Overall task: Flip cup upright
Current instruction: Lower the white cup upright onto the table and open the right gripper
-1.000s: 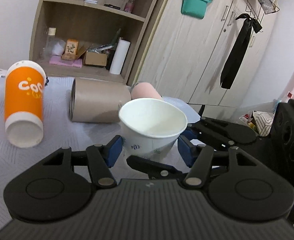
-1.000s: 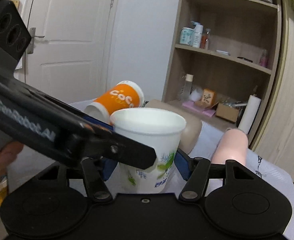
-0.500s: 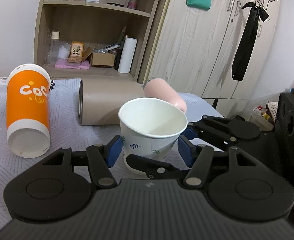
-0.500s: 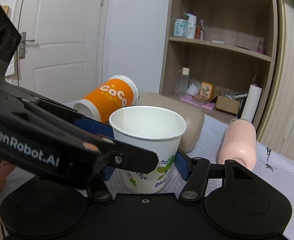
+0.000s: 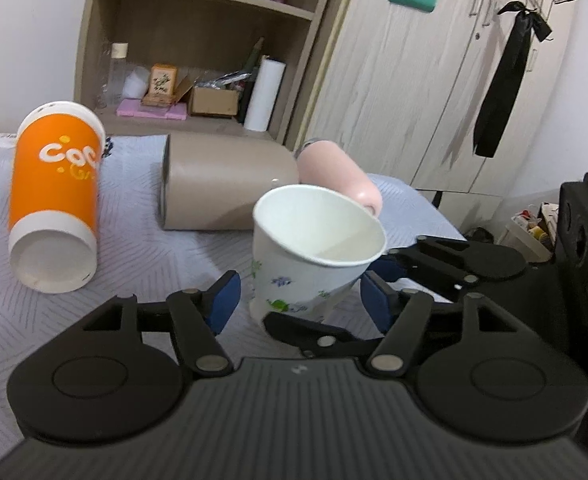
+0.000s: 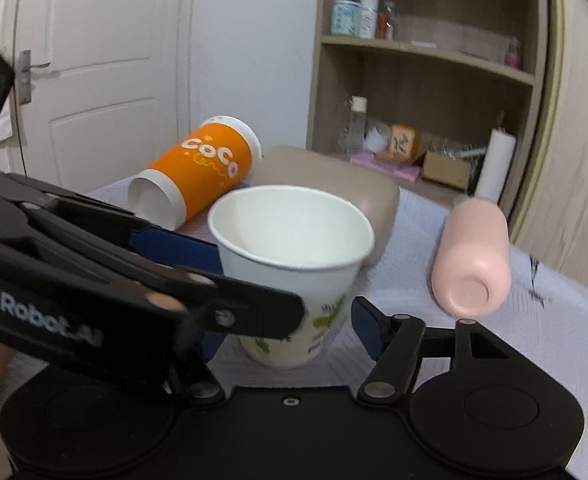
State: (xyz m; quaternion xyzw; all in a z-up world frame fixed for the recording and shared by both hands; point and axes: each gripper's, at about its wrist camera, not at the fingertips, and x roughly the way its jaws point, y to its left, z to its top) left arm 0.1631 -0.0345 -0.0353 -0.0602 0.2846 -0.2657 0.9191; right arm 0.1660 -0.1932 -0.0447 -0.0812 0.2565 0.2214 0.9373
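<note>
A white paper cup with a leaf print [image 5: 313,256] stands mouth up on the patterned cloth, leaning slightly right; it also shows in the right wrist view [image 6: 294,264]. My left gripper [image 5: 299,300] is open, its blue pads on either side of the cup's base with gaps. My right gripper [image 6: 290,328] is open around the same cup; its left finger is hidden behind the left gripper's arm, which crosses in front. An orange "CoCo" cup [image 5: 54,196] lies on its side to the left.
A tan cylinder [image 5: 226,188] and a pink bottle [image 6: 471,260] lie on their sides behind the cup. A wooden shelf [image 5: 198,40] and a wardrobe [image 5: 433,80] stand behind. The table edge drops off at the right.
The white cup has come down onto the cloth and now leans slightly. Both grippers have pulled back a little and stay open around it.
</note>
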